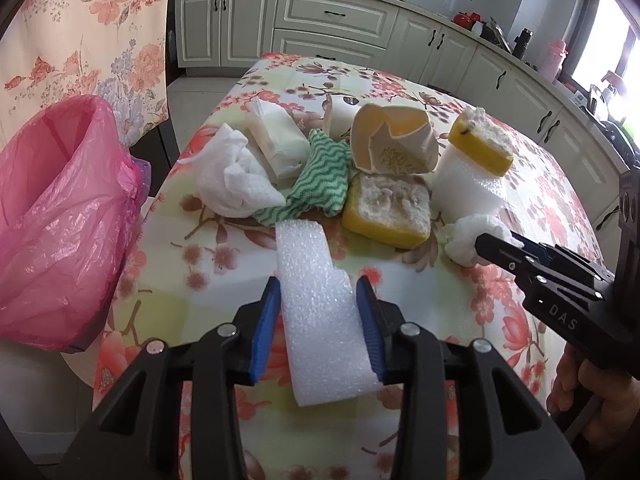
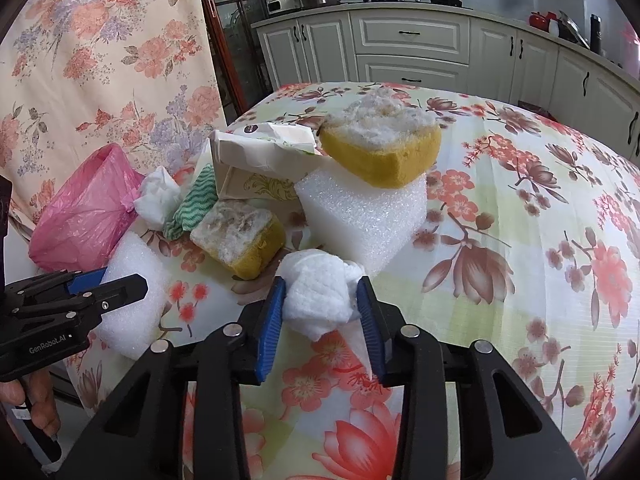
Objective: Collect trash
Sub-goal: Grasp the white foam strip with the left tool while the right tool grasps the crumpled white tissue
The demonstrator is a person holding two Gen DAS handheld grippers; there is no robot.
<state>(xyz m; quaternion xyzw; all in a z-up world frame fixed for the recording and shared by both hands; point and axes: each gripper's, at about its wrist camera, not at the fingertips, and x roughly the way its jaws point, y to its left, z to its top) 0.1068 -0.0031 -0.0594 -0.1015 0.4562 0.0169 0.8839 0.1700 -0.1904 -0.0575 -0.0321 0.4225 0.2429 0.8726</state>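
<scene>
Your left gripper [image 1: 319,292], lettered "GenRobot.AI" on its side, has its blue pads against both long edges of a white foam strip [image 1: 320,312], clamped on it where it lies on the floral tablecloth [image 1: 224,296]. Your right gripper [image 2: 322,292], marked "DAS", is squeezed onto a crumpled white tissue wad [image 2: 320,292] resting on the cloth. Just beyond the left gripper's tips lie a worn yellow sponge [image 1: 386,210], a green zigzag cloth [image 1: 320,176] and crumpled paper towel [image 1: 234,176]. Further on sit a crushed paper cup [image 1: 394,140] with a gold printed motif, and a second yellow sponge [image 1: 482,144] atop a white foam block [image 1: 468,188]. Left of that gripper, beside the table, a bin lined with a pink bag [image 1: 60,216] stands open; its contents cannot be seen
</scene>
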